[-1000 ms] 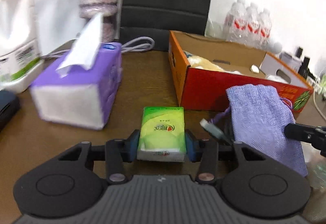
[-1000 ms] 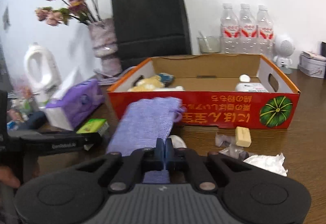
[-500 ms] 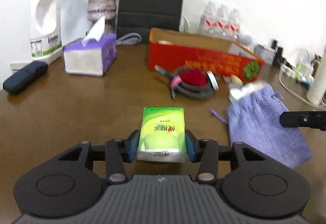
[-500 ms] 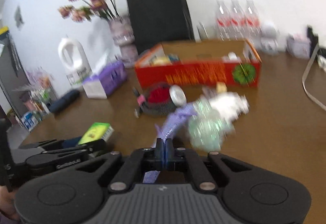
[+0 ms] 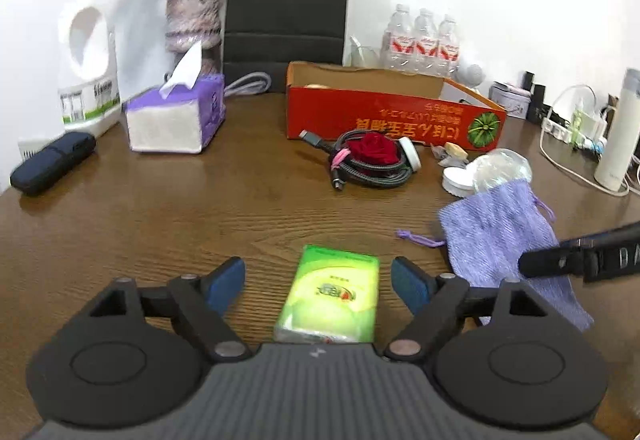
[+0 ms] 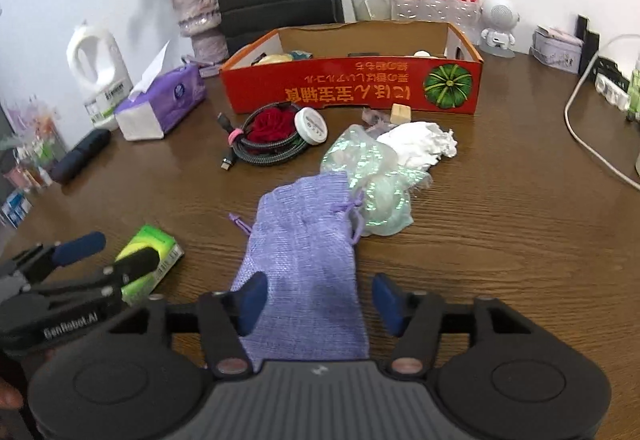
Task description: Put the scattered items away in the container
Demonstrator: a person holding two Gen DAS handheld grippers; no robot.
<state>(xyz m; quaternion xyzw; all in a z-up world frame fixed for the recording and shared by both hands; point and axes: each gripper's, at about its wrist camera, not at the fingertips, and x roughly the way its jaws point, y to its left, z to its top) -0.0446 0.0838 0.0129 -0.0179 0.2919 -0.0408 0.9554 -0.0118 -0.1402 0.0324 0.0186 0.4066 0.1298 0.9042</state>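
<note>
Left wrist view: the left claw stands wide and is opening, with a small green tissue packet lying flat on the brown wooden bench between its blue pads, touched by neither. To the right, a lilac woven drawstring pouch lies on the bench, and one dark finger of the other claw reaches in over its near right edge.

Right wrist view: the right claw is also opening, its pads apart on either side of the pouch's near end, which rests on the bench, not gripped. Just beyond the pouch lie a crumpled iridescent plastic wrap and a white crumpled tissue. Farther off, a coiled grey cable surrounds a red fabric rose, with a round white tin leaning beside it. Behind them stands the red cardboard box, open-topped, with a few things inside. A purple tissue box sits to the far left.
</note>
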